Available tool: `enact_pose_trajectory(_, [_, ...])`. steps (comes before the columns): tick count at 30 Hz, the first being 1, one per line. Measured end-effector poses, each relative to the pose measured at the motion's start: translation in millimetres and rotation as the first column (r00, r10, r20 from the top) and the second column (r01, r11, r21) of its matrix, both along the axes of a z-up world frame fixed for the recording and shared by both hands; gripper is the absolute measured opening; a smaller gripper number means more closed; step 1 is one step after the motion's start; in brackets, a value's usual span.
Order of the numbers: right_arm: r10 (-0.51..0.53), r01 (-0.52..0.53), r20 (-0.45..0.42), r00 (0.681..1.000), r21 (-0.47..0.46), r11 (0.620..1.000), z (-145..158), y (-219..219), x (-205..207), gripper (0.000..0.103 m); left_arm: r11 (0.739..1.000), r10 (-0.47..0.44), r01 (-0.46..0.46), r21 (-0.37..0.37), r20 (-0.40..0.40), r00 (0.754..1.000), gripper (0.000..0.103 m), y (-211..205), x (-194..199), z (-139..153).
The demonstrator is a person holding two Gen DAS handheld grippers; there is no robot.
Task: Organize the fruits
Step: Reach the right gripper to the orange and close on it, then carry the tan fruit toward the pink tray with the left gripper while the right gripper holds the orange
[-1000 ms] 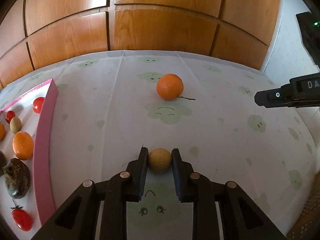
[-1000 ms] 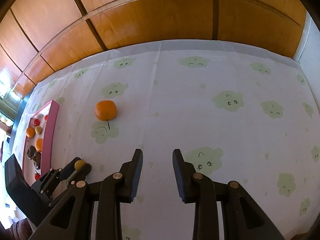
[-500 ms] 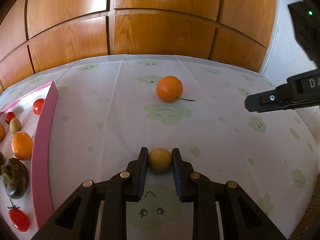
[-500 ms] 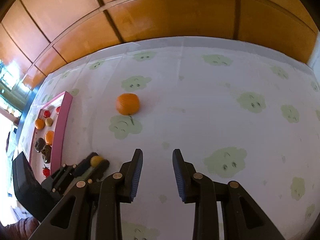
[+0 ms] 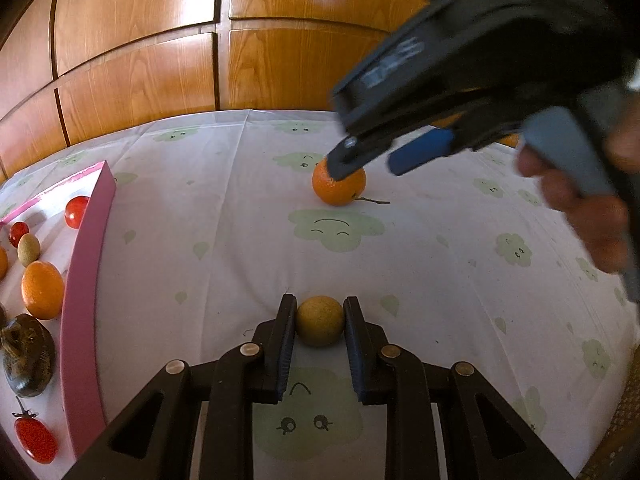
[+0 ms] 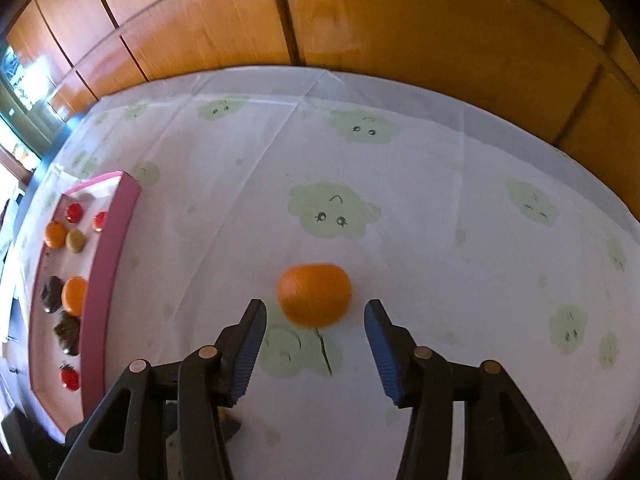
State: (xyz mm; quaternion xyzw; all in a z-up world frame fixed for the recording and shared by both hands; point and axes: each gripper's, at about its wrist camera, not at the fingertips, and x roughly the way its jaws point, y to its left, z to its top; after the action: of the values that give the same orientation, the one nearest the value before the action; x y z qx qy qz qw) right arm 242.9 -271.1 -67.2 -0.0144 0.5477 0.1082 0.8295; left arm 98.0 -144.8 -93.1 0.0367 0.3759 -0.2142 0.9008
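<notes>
**On the table, two fruits left to tray**

Inside the pink tray (image 5: 82, 280) most fruit already sits; the left tongs (image 5: 320, 322) are clamped on a small tan fruit (image 5: 320, 320), not yet trayed; the right tongs (image 6: 316, 320), jaws just opening, are spread near the loose orange (image 6: 314, 294), not gripping it.

Your right gripper (image 6: 315, 316) has just been opening its jaws; they stand apart with nothing pressed between the pads. The orange (image 6: 314, 295) rests on the cloud-print tablecloth (image 6: 420, 208) just beyond the fingertips, roughly centred on the gap and touching neither finger. Well to the left of the orange lies the pink tray (image 6: 116, 240), which holds small red, orange, tan and dark fruits. Behind the orange runs wooden panelling (image 6: 360, 24).
</notes>
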Motion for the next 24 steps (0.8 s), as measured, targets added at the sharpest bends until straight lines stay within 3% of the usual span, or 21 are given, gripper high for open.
enact_pose_trajectory(3, [0.015,-0.016,-0.016,1.0,-0.028,0.999,-12,7,9,0.051,1.0,-0.001,0.001,0.0,0.0,1.0,0.024,0,0,0])
enact_pose_trajectory(5, [0.012,-0.012,-0.002,1.0,-0.034,0.999,-13,7,8,0.041,1.0,0.0,0.0,0.0,0.0,1.0,0.024,0,0,0])
enact_pose_trajectory(8, [-0.01,0.012,0.023,1.0,-0.052,0.999,-9,-3,-2,0.04,1.0,-0.001,0.001,-0.002,-0.001,1.0,0.024,0,0,0])
enact_pose_trajectory(18, [-0.119,0.108,-0.05,0.992,-0.184,0.977,-18,-83,-72,0.041,1.0,-0.002,0.002,-0.001,-0.001,1.0,0.024,0,0,1])
enact_pose_trajectory(24, [-0.171,0.167,-0.025,0.985,-0.106,0.98,-20,-100,-85,0.041,1.0,-0.002,0.002,0.004,-0.001,1.0,0.024,0,0,2])
